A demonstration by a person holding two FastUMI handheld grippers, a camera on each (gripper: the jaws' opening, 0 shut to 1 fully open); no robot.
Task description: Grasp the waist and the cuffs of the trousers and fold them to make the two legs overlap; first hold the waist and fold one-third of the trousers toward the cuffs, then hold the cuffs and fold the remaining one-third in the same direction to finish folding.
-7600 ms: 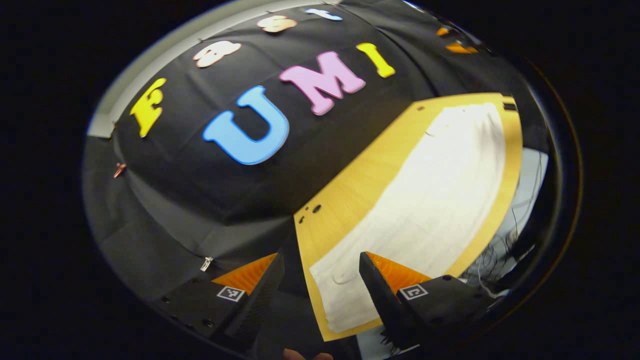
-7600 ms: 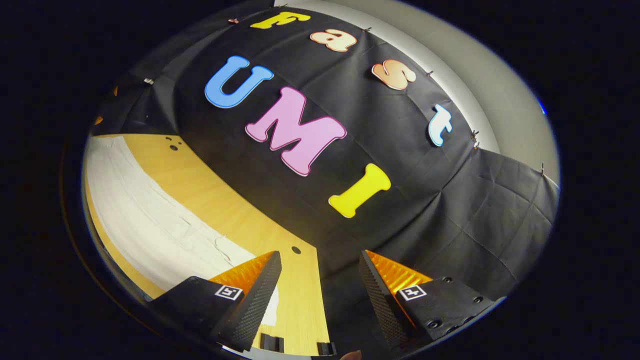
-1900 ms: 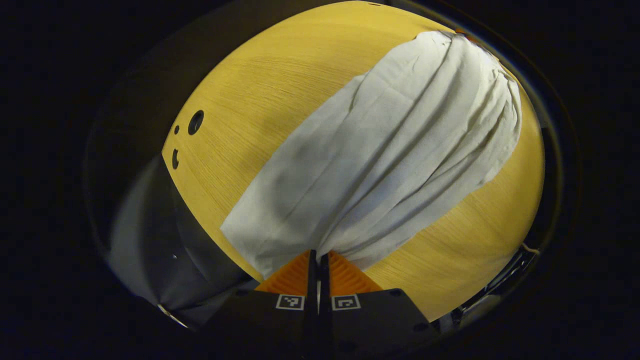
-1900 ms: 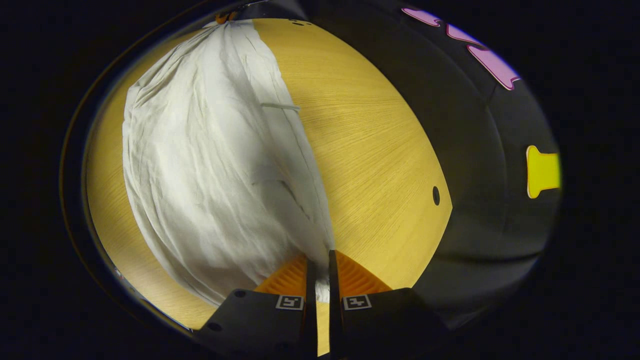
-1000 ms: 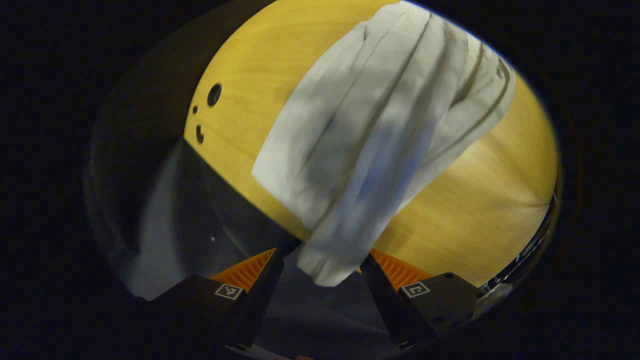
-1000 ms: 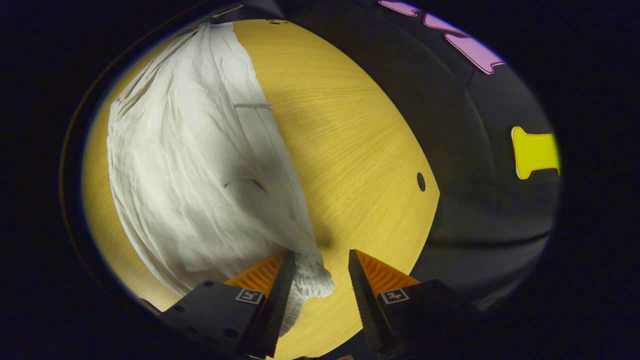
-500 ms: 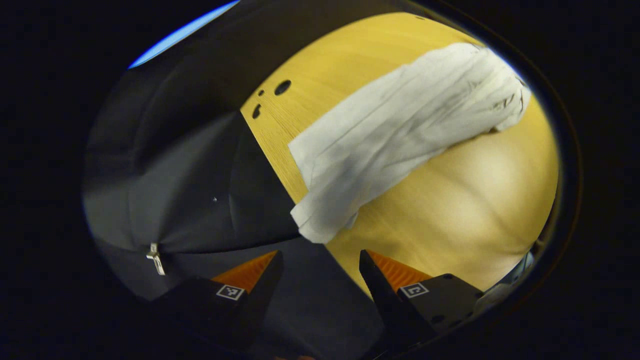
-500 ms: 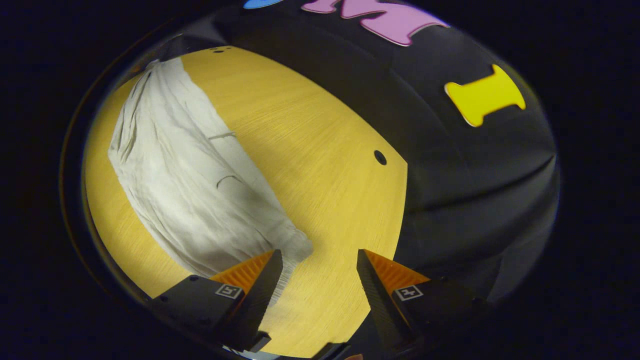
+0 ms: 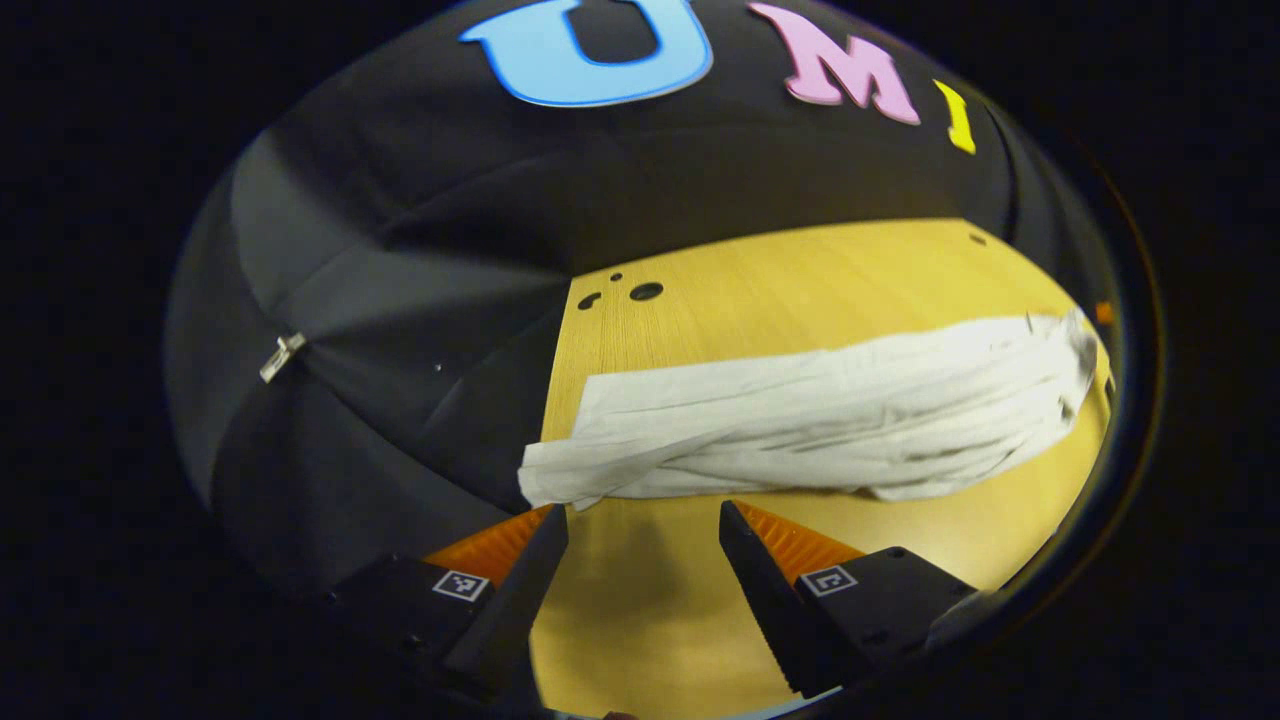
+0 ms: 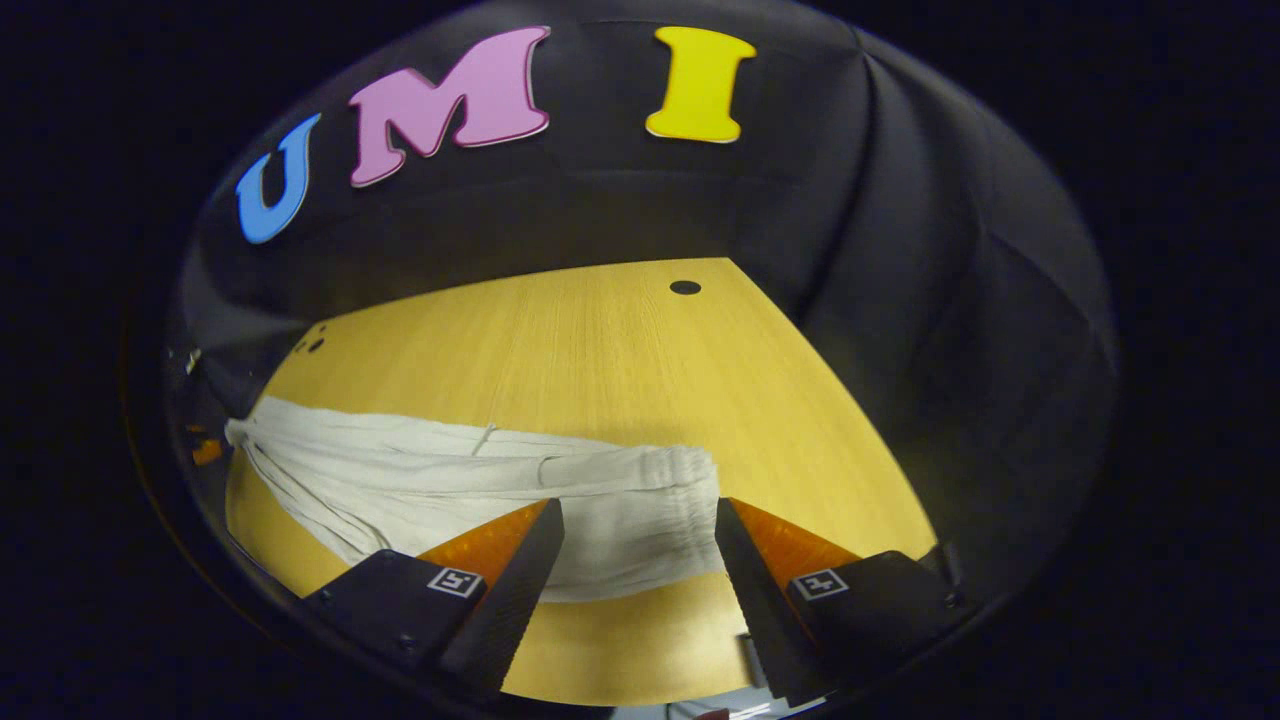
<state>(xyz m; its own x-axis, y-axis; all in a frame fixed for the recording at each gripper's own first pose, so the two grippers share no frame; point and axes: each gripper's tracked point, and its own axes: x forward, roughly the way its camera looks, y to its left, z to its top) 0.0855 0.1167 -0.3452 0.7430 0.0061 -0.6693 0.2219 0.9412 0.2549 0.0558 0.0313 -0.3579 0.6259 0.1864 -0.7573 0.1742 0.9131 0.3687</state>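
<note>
Both claws have let go and pulled back since a second ago. Left claw [image 9: 640,520] hangs open above the table [image 9: 800,270], short of the cuffs [image 9: 560,480]. Trousers [image 10: 430,480] lie lengthwise, legs overlapped. Right claw [image 10: 640,520] gapes before the waist [image 10: 670,500].

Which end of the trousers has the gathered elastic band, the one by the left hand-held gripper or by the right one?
The end by the right hand-held gripper: the trousers finish there in a ribbed, gathered waist. The end by the left one is plain.
</note>
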